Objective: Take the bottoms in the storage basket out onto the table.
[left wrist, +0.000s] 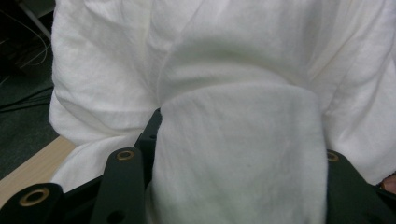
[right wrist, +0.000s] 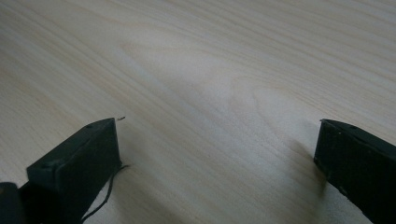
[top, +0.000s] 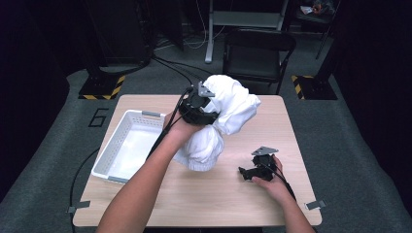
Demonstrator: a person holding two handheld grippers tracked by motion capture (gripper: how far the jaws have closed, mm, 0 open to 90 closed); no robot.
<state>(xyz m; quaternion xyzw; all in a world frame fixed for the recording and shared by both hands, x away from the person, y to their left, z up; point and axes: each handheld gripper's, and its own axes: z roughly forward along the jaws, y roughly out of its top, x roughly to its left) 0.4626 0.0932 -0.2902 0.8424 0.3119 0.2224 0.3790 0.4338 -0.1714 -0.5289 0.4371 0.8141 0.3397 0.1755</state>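
White basket [top: 127,145] blocks the left; bare table [top: 272,121] at right.

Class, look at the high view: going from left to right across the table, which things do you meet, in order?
White basket → left hand-held gripper, shut on the white cloth → right hand-held gripper, open and resting on the table.

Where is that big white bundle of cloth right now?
In the high view, the white cloth is held above the table's middle by the left gripper, just right of the white basket.
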